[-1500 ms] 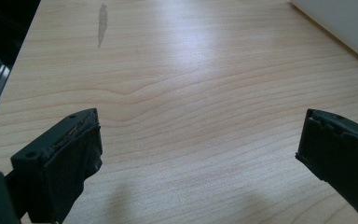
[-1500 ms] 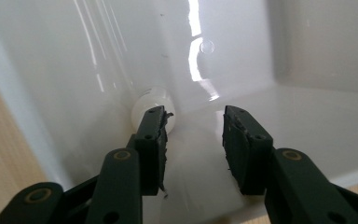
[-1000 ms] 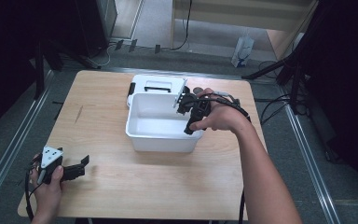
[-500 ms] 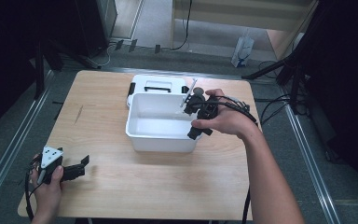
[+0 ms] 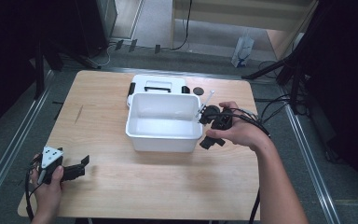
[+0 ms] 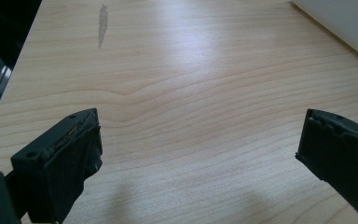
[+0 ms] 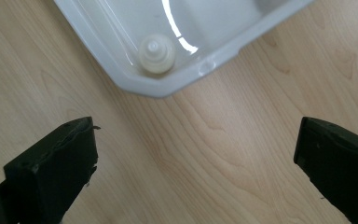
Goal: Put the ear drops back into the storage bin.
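a small, round, translucent white cap (image 7: pixel 157 54) with a raised nub lies in a corner of the glossy white plastic tub (image 5: pixel 164 138) at the middle of the pale wood-grain tabletop (image 5: pixel 168 186). the right gripper (image 5: pixel 208 130) hangs at the tub's three o'clock, its jaws having just opened wide, empty. the left gripper (image 5: pixel 85 163), at eight o'clock, rests low, jaws wide, empty.

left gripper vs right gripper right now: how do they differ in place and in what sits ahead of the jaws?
The left gripper sits near the table's front left corner; the right gripper is beside the white tub's right end. Bare wood lies ahead of the left; the tub's corner, with a small white cap inside, lies ahead of the right. Both are open, holding nothing.
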